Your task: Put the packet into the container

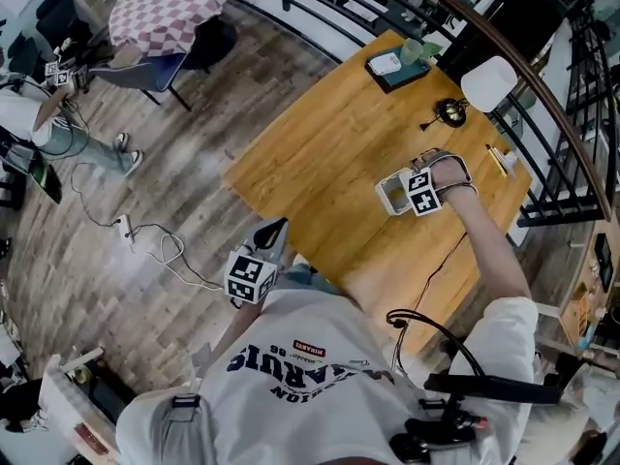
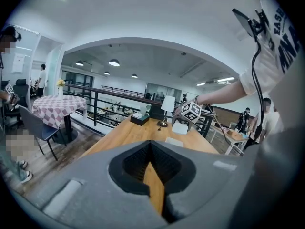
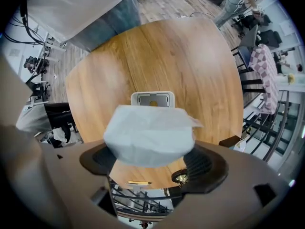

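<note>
A crumpled white packet (image 3: 148,135) hangs between the pads of my right gripper (image 3: 150,160), which is shut on it. Straight below it, a small square white container (image 3: 152,99) with an open top sits on the wooden table (image 3: 200,66). In the head view the right gripper (image 1: 412,194) hovers over the container (image 1: 387,201) near the table's middle. My left gripper (image 1: 271,232) is held off the table's near edge, its tips together and nothing in them. From the left gripper (image 2: 150,144) view, the packet (image 2: 180,127) hangs above the container (image 2: 174,141).
A lamp with a white shade (image 1: 487,82) and a dark tray (image 1: 395,66) stand at the table's far end. A thin yellow stick (image 1: 499,158) lies by the right edge. A black railing (image 1: 552,114) runs behind. A cable (image 1: 145,240) lies on the floor to the left.
</note>
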Tool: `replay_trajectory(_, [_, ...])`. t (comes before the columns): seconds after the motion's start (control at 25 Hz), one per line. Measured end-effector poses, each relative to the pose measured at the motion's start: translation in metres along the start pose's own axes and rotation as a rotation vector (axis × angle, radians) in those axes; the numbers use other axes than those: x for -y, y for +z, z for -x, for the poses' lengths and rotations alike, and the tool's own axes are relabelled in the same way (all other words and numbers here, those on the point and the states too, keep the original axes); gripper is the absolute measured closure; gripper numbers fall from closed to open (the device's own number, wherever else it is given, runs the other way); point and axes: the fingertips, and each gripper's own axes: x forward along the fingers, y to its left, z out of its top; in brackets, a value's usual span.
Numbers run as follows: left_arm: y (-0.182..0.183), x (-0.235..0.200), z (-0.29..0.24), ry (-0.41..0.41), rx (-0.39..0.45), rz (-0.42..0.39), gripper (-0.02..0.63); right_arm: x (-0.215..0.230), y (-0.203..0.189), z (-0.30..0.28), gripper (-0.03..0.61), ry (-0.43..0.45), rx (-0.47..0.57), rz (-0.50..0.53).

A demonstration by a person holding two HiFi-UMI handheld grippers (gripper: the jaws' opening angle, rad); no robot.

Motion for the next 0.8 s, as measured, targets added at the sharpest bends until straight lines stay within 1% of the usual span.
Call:
replay_trajectory(0.32, [-0.004, -0.007, 0.007, 0.034, 0.003, 0.017, 0.614, 0.002, 0.019, -0.038, 0.140, 0.022, -0.045, 0.059])
replay_trajectory(0.48, [-0.007, -0.009, 0.012, 0.047, 0.002, 0.025, 0.614, 0.002, 0.035, -0.055, 0.141, 0.016, -0.046, 0.061])
replay_trajectory(0.68, [-0.011, -0.015, 0.017, 0.062, 0.000, 0.032, 0.615, 0.010, 0.044, -0.071, 0.141, -0.014, -0.063, 0.048])
replay_trajectory(0.8, [-0.015, -0.017, 0.018, 0.073, -0.003, 0.041, 0.615, 0.010, 0.045, -0.079, 0.147, -0.016, -0.067, 0.046])
